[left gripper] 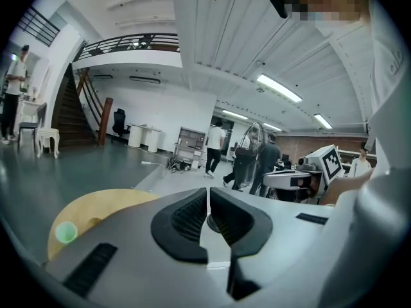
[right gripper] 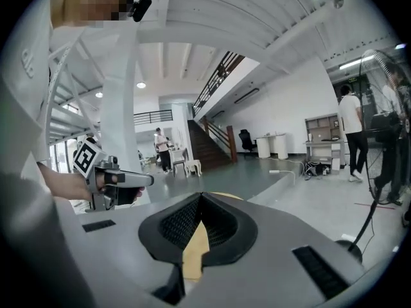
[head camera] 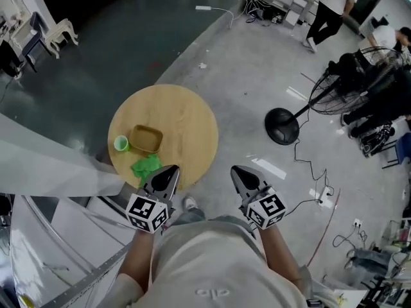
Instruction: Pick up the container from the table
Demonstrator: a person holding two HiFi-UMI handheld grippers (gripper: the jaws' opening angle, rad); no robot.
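Observation:
A shallow brown container (head camera: 146,138) lies on the round wooden table (head camera: 186,124), near its left side. A small green cup (head camera: 121,144) stands just left of the container, and a crumpled green piece (head camera: 146,165) lies at the table's near edge. My left gripper (head camera: 173,169) hovers shut and empty over that near edge, right of the green piece. My right gripper (head camera: 235,169) is off the table's right side, over the floor, with its jaws together and nothing held. The left gripper view shows the shut jaws (left gripper: 208,194), the table (left gripper: 96,204) and the cup (left gripper: 65,232).
A standing fan (head camera: 343,85) with a round black base (head camera: 282,126) stands on the floor to the right, with cables (head camera: 314,172) trailing from it. People (head camera: 331,8) stand at the back right. White sheeting and a metal frame (head camera: 45,172) crowd the left.

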